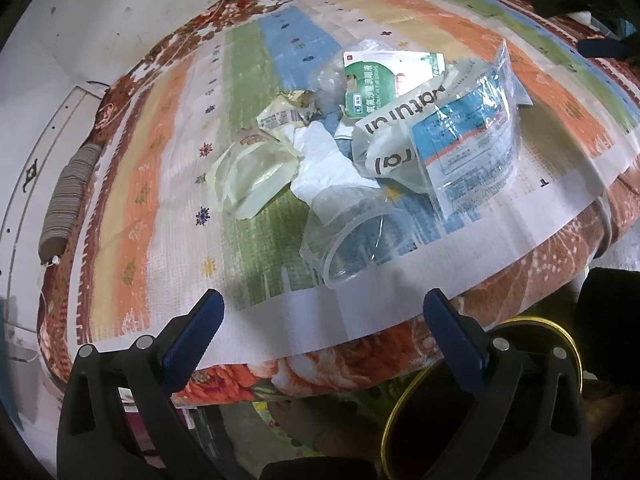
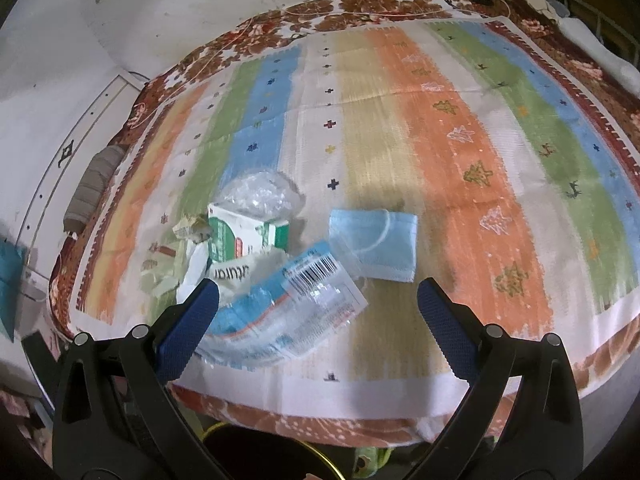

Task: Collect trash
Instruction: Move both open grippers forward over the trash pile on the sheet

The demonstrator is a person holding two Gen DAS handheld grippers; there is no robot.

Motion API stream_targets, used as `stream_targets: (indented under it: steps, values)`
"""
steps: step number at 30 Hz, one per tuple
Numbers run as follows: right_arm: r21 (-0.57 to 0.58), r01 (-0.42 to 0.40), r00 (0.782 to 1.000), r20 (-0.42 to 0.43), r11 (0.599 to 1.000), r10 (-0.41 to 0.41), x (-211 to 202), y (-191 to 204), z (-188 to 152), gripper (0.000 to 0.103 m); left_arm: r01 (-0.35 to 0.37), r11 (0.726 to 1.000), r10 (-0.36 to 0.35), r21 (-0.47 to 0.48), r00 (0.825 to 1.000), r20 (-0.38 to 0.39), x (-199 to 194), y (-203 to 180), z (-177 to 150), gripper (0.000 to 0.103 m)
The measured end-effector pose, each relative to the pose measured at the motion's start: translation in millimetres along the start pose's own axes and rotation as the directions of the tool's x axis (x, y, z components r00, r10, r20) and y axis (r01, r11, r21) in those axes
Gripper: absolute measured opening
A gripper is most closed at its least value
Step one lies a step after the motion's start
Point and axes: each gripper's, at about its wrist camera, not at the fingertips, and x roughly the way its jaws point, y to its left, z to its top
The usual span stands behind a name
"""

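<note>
- Judging by the spread trash, collection has hardly begun; both the left claw (image 1: 324, 312) and the right claw (image 2: 318, 302) are held wide open, with nothing gripped.
- A crushed clear cup (image 1: 352, 236) is lying nearest the left claw, on the striped mat (image 1: 140, 184).
- A blue face mask (image 2: 374, 242) is set right of the pile, far of the right claw.
- Thin film is best pinched at a fold, then carried to the gold-rimmed bin (image 1: 404, 408) below the near edge.

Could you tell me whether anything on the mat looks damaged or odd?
Yes: the clear plastic cup lies on its side, crumpled, near the mat's front edge, and the green-and-white box behind it is torn open and flattened.
</note>
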Motion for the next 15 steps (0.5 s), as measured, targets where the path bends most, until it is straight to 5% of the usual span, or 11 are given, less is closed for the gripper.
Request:
stream_targets:
  steps: [15]
  values:
    - [0.021,0.045,0.997,-0.070,0.999,-0.043,50,9,15,0.084,0.032,0.999,-0.033,0.026,0.999,0.043,13,1,9,0.090]
